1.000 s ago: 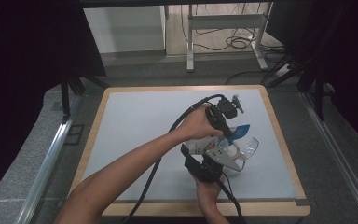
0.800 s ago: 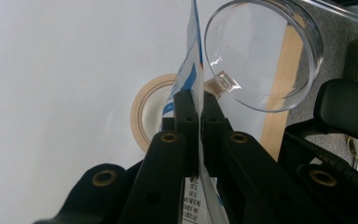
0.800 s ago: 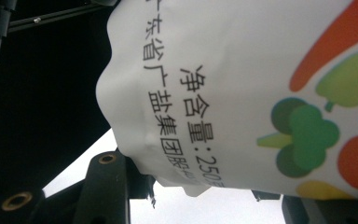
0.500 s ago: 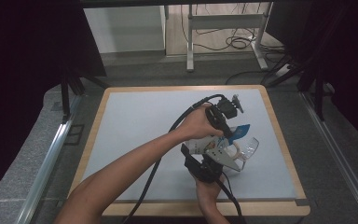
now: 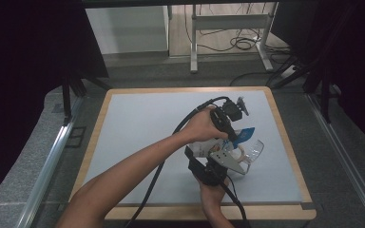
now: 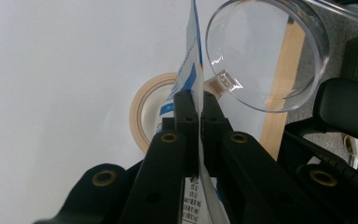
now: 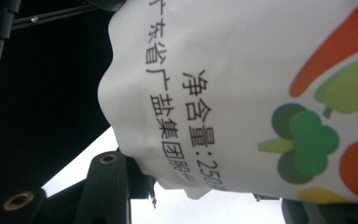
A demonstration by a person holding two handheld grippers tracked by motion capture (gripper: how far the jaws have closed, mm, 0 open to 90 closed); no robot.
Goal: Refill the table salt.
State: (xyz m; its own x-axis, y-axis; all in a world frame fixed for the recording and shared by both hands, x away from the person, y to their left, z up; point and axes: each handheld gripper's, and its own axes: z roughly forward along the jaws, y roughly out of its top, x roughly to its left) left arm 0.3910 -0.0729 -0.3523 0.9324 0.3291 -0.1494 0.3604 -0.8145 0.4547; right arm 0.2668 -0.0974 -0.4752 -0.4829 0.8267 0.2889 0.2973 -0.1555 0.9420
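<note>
High view: white printed pouch [image 5: 208,148] held above the surface [image 5: 138,133], near its right front part, between left tool [image 5: 232,137] and right tool [image 5: 214,164]; clear bowl [image 5: 252,149] and tape roll [image 5: 237,153] just beside.

Left tool view: jaws clenched on the pouch's thin blue-printed edge [image 6: 193,70]; tape roll [image 6: 142,114] and bowl [image 6: 265,51] beyond.

Right tool view: pouch [image 7: 261,93] grasped between half-closed jaws.

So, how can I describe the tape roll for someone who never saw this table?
Look at the right half of the white table, where both claws hold a printed bag. The tape roll lies flat under that bag, beside a clear plastic cup; it is the beige ring.
</note>
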